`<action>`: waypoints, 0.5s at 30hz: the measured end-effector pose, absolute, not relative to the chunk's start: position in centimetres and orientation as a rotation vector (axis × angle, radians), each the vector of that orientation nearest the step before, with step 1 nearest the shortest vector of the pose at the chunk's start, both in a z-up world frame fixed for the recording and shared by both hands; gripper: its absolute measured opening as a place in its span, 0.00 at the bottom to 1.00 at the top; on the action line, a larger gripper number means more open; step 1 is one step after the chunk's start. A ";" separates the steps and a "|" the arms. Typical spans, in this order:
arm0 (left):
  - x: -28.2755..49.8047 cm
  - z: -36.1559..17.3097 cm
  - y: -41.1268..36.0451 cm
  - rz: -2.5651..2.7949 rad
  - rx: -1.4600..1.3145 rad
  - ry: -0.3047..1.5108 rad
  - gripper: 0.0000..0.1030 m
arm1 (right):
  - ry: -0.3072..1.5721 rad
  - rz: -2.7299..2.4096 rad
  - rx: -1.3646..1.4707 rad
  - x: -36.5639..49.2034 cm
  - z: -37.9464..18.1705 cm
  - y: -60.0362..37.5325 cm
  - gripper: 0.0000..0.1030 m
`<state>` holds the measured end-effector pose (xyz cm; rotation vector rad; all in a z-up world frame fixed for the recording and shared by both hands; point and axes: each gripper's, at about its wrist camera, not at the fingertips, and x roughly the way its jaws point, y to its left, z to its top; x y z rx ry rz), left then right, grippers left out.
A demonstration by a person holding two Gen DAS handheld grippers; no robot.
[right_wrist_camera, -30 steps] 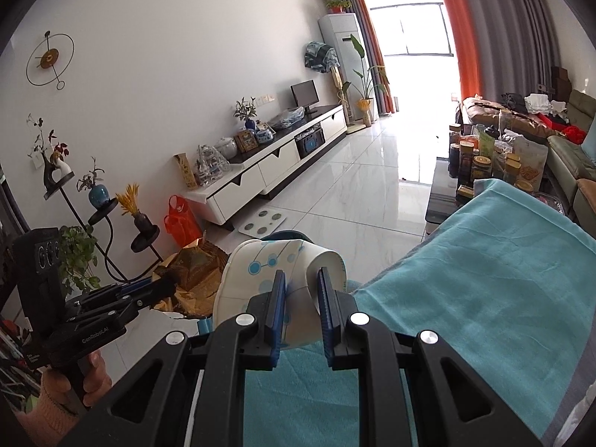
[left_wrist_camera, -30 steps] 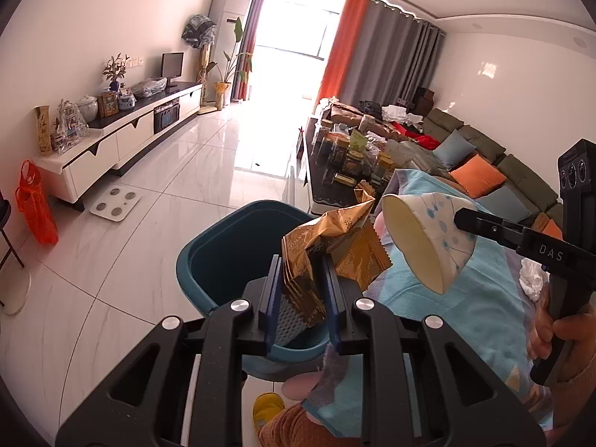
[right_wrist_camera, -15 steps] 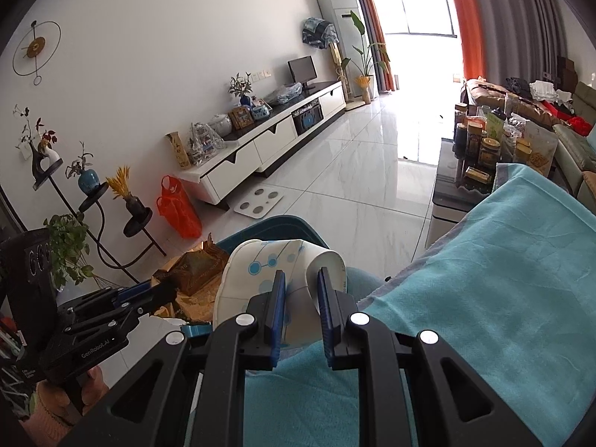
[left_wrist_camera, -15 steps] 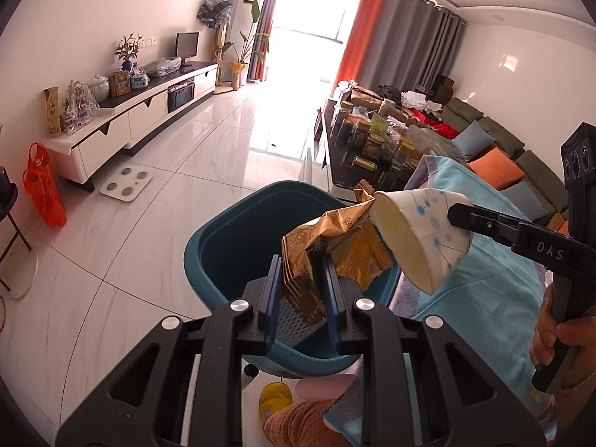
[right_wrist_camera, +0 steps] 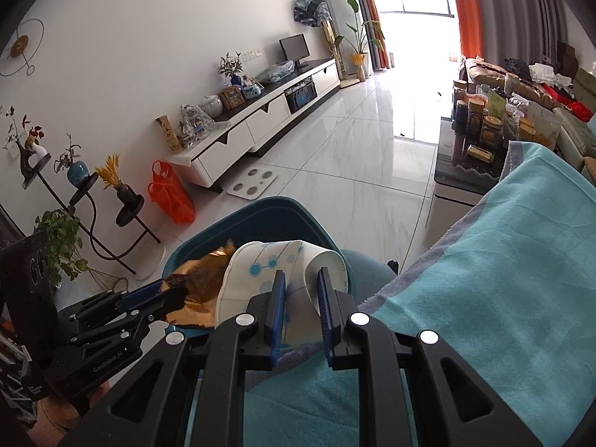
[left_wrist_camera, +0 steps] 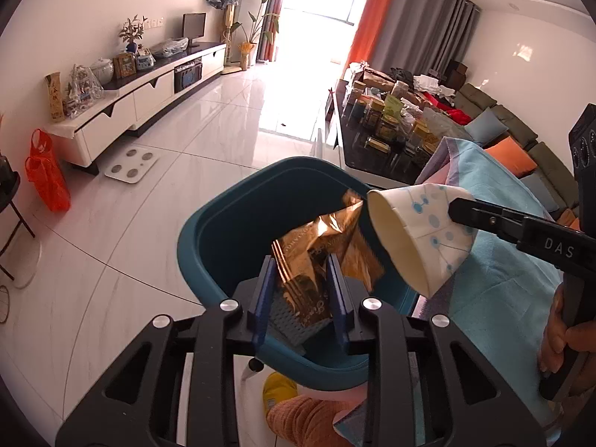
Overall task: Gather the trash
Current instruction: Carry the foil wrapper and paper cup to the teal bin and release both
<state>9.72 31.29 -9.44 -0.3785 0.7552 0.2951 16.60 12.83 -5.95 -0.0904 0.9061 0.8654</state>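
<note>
Teal cloth (right_wrist_camera: 521, 260), soft woven, covers the surface right of the right hand-held gripper; its far edge and what lies under it are hidden.

Teal bin (left_wrist_camera: 223, 246), smooth plastic, rounded-rectangle rim, sits straight ahead of and below the left hand-held gripper (left_wrist_camera: 303, 290). Near rim is cut off by the gripper body; the bottom is not visible behind the wrapper. In the right wrist view only the bin's far rim (right_wrist_camera: 275, 205) shows, the rest is blocked by the cup and both tools.

Paper cup (left_wrist_camera: 421, 238), white with blue dot-and-line print, squashed out of round, lies on its side, mouth facing the left hand-held gripper, just right of the wrapper and over the bin's right rim. Right hand-held gripper (right_wrist_camera: 301, 309) is nearly closed, pads pinching the cup wall (right_wrist_camera: 283, 264). Base hidden by the fingers.

Gold foil wrapper (left_wrist_camera: 320, 257), crinkled and shiny, sits between the left pads above the bin opening. Left jaws are opening; the wrapper seems to lean on the left pad, with a gap at the right pad. Lower end hidden behind the fingers.

A hand (left_wrist_camera: 558, 331) on the right tool's grip is cut off at the frame edge.

Below the left hand-held gripper: a yellow object (left_wrist_camera: 279, 387), partly covered, can't identify.
</note>
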 end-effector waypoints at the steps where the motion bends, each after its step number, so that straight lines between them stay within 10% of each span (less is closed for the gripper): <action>1: 10.1 -9.6 31.2 0.292 -0.381 0.756 0.27 | 0.912 0.866 -0.086 16.7 -6.0 13.0 0.17; 15: 10.7 -10.3 29.8 0.281 -0.373 0.724 0.38 | 0.908 0.864 -0.057 16.2 -6.0 11.4 0.22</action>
